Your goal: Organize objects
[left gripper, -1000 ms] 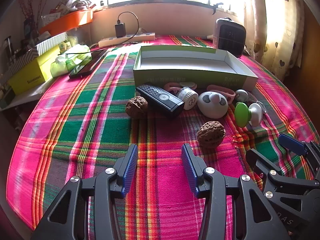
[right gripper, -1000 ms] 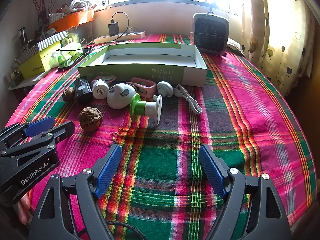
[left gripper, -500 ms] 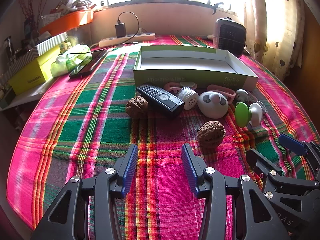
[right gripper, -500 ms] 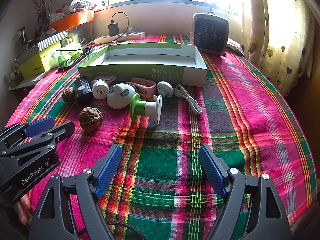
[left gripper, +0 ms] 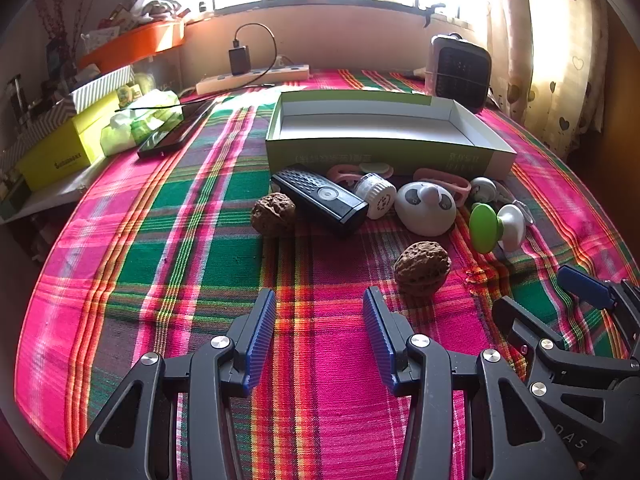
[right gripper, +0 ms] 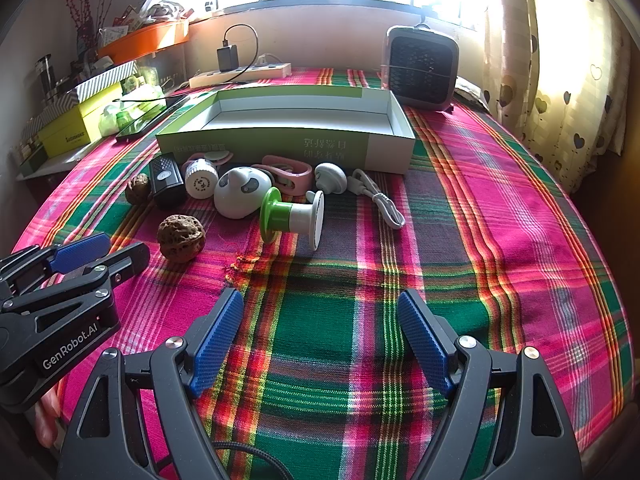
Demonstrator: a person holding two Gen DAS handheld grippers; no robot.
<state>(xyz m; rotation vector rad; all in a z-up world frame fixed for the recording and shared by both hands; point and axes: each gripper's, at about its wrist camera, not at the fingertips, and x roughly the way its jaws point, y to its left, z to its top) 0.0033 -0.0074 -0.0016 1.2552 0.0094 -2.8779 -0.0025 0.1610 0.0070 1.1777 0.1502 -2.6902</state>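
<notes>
An empty green-and-white box (left gripper: pixel 384 152) (right gripper: pixel 288 146) stands on the plaid tablecloth. In front of it lie a black remote (left gripper: pixel 320 198) (right gripper: pixel 165 178), two walnuts (left gripper: pixel 421 268) (left gripper: pixel 273 214) (right gripper: pixel 181 236), a white jar (left gripper: pixel 376 196) (right gripper: pixel 201 179), a white panda gadget (left gripper: pixel 426 208) (right gripper: pixel 242 192), a green-and-white spool (left gripper: pixel 494 226) (right gripper: pixel 290 216), pink clips (right gripper: pixel 294 172) and a white cable (right gripper: pixel 380 198). My left gripper (left gripper: pixel 319 320) is open and empty, just short of the near walnut. My right gripper (right gripper: pixel 320 328) is open and empty, nearer than the spool.
A small heater (right gripper: pixel 420 68) stands behind the box at the right. A power strip (left gripper: pixel 252 78), a phone (left gripper: pixel 172 136), a yellow box (left gripper: pixel 64 152) and clutter line the left and back. A curtain (right gripper: pixel 560 60) hangs at the right.
</notes>
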